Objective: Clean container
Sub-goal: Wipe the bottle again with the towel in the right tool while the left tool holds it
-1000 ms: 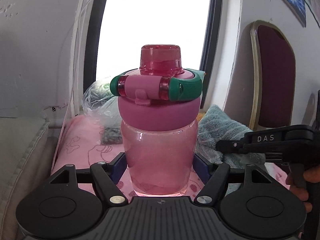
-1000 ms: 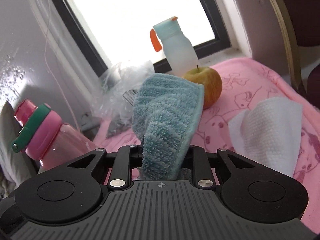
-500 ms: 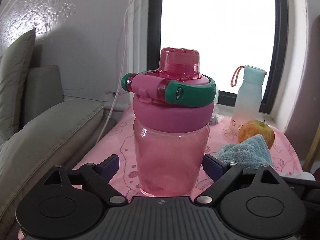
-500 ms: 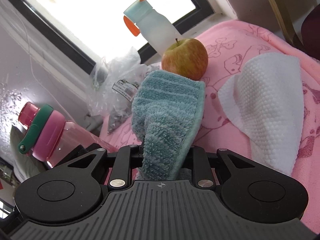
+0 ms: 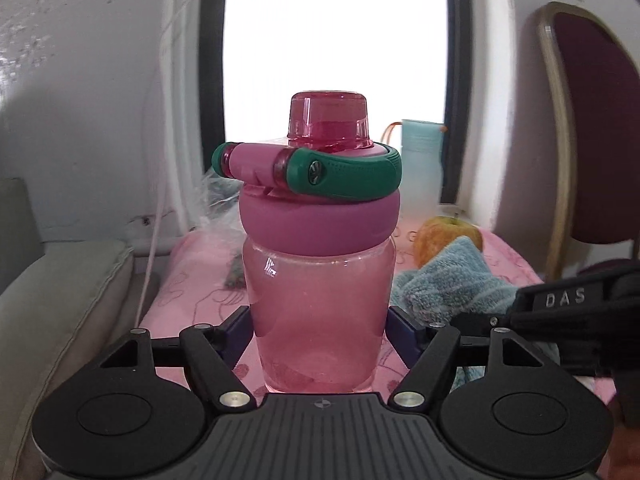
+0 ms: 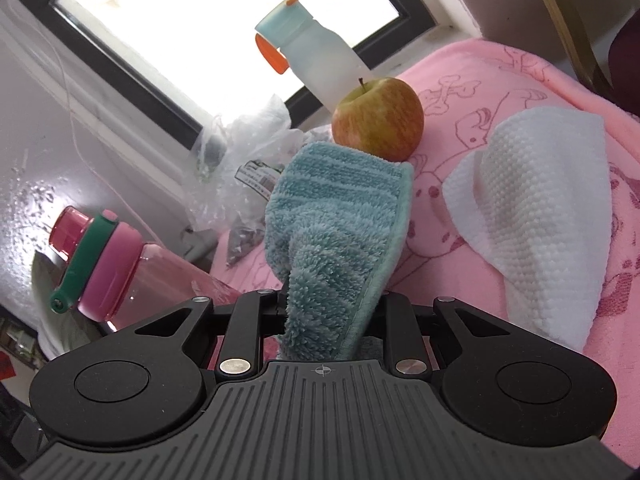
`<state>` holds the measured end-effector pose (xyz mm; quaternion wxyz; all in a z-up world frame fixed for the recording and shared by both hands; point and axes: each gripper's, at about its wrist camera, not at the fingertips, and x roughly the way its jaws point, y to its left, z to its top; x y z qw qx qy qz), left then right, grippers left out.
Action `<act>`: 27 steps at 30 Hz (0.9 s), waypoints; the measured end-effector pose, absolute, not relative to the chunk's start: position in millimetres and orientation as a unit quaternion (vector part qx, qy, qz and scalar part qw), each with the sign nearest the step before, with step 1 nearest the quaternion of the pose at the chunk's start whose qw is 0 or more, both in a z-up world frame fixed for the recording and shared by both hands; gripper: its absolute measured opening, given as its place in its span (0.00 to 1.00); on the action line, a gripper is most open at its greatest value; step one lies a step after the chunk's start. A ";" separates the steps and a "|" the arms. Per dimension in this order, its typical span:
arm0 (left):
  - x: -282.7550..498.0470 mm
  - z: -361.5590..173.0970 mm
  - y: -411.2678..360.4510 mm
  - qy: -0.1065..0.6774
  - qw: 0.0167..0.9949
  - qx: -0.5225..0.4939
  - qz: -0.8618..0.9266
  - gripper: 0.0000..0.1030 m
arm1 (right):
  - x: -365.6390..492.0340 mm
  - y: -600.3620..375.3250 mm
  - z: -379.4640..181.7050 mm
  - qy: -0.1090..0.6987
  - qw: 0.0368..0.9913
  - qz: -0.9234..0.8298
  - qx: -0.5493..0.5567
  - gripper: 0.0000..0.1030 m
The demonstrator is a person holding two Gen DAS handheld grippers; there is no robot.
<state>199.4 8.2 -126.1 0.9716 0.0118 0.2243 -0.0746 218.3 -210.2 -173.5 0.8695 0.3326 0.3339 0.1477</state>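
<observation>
- The pink bottle (image 5: 320, 292) stood at the centre of the left wrist frame, its long axis upright, cap at the top and base at the bottom edge just above the tool body.
- Its pink lid, ringed by a green carry loop (image 5: 344, 178), was on; the loop's hinge pointed toward the left of that frame.
- The left gripper (image 5: 318, 330) had its jaws set wide but closed against the lower body of the bottle, one blue pad on each side, so the bottle was held there.
- In the right wrist frame the same bottle (image 6: 132, 264) showed at the lower left, leaning with its cap toward the upper left; that lean was likely the camera's tilt.
- The right gripper (image 6: 332, 316) had its jaws pinched narrow on a teal cloth (image 6: 340, 232), which stuck up and forward from them at the frame's centre.
- The relation that mattered: the bottle lay off to the left of the cloth-bearing jaws and near them, so the cloth would probably need to swing left to meet the bottle's side.
- Behind the cloth sat an apple (image 6: 378, 120) and a pale bottle (image 6: 316, 52); a white cloth (image 6: 536, 216) lay at the right on the pink blanket (image 6: 480, 68).
</observation>
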 end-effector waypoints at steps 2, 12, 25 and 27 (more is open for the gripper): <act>195.7 -130.7 27.6 0.207 0.969 0.005 -0.132 0.68 | 218.2 -207.3 -173.1 0.332 0.867 0.160 0.336 0.23; 184.0 -142.0 61.7 0.173 0.967 -0.076 -0.171 0.68 | 224.5 -205.7 -176.5 0.216 0.727 0.380 0.530 0.23; 185.8 -142.9 83.9 0.176 0.963 -0.109 -0.170 0.68 | 249.6 -157.7 -189.2 0.385 0.847 0.186 0.314 0.23; 185.8 -142.9 83.3 0.176 0.964 -0.113 -0.166 0.68 | 240.5 -155.9 -184.6 0.381 0.861 0.181 0.283 0.23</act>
